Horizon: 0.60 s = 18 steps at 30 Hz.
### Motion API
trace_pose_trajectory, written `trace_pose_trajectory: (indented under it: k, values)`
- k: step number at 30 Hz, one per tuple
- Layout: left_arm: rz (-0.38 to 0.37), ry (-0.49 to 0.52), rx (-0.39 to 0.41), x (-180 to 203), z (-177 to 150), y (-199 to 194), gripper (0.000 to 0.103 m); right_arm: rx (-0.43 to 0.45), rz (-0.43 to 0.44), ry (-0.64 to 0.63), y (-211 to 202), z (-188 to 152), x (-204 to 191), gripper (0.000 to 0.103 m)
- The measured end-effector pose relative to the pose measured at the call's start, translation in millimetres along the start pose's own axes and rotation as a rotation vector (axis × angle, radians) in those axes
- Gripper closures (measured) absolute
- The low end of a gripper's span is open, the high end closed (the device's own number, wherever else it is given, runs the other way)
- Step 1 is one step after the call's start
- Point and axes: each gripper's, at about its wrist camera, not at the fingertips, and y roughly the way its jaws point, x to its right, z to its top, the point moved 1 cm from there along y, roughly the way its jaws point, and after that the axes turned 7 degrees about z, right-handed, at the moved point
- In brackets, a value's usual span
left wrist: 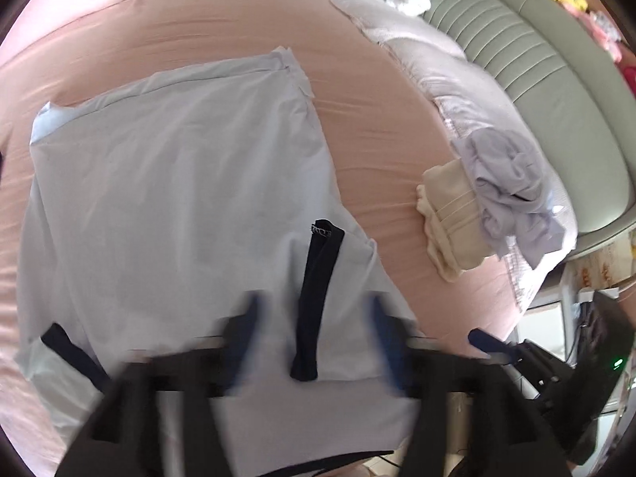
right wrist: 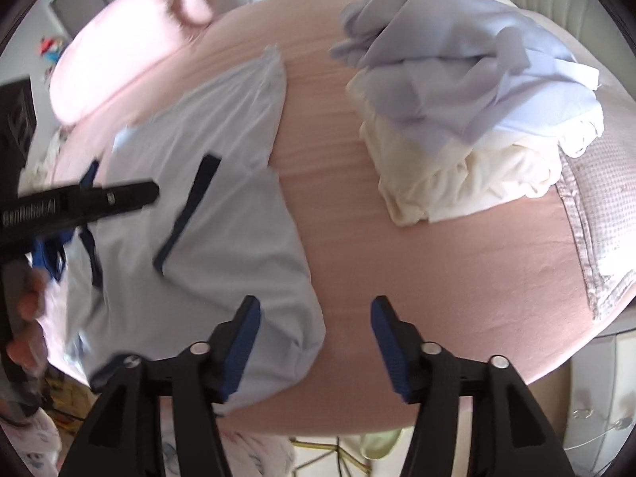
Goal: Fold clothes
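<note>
Pink bed (right wrist: 397, 238) w/ pale-blue shirt (left wrist: 179, 198); both grippers, left (left wrist: 314, 342) & right (right wrist: 316, 342), angled steeply down, fingers wide, empty.

You can read one marking: pale lettering along the black body of the left gripper (right wrist: 85, 202), seen in your right wrist view, spelling roughly "GenRobot.AI", though blur softens the first letters. Nothing else in either view carries legible text, numbers or signs.
</note>
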Motion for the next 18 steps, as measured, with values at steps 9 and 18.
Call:
trace_pose_trajectory:
  k: [9, 18]
  values:
    - [-0.171, -0.065, -0.081, -3, 30, 37, 0.032, 0.024, 0.11, 0.12, 30, 31, -2, 0.045]
    - [-0.189, -0.038, -0.105, 6, 31, 61, 0.082, 0.033, 0.101, -0.008, 54, 31, -4, 0.045]
